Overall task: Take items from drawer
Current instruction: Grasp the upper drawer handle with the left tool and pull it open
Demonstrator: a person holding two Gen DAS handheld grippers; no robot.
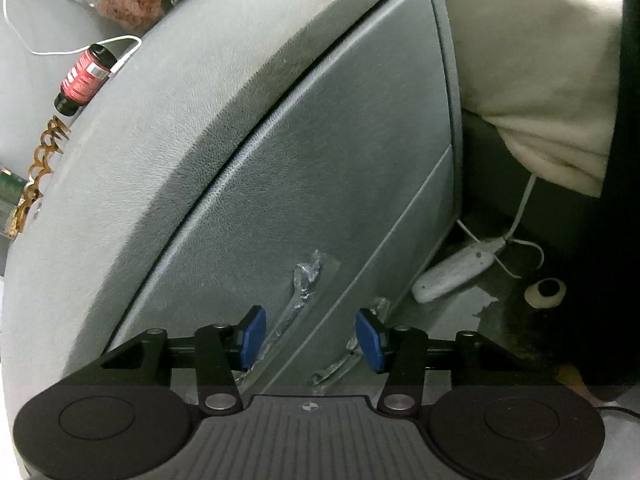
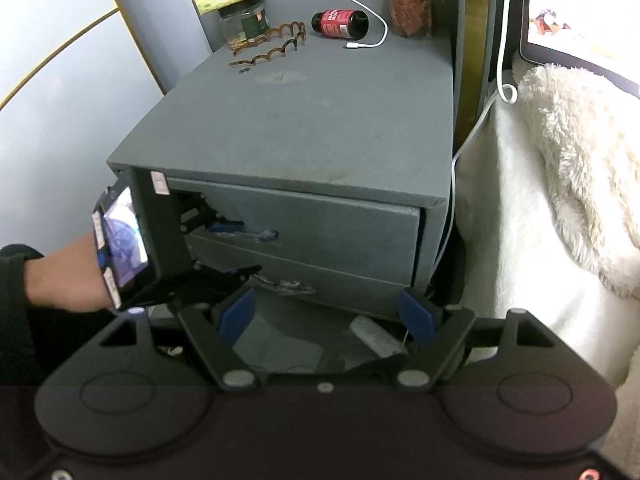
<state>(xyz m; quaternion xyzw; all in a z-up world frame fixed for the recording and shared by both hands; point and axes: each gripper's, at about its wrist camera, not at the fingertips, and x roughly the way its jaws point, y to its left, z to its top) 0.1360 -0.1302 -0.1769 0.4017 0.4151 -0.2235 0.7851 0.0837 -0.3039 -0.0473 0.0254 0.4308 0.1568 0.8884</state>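
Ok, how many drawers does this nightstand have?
2: the upper drawer directly under the nightstand top, and the lower drawer right beneath it. Both look closed; none seems hidden.

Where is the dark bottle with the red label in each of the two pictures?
Left wrist view: the bottle lies on its side at the upper left, on the far end of the grey nightstand top.
Right wrist view: the bottle lies at the top centre, near the back of the nightstand top.
Shared landmark: the white cable beside the bottle.
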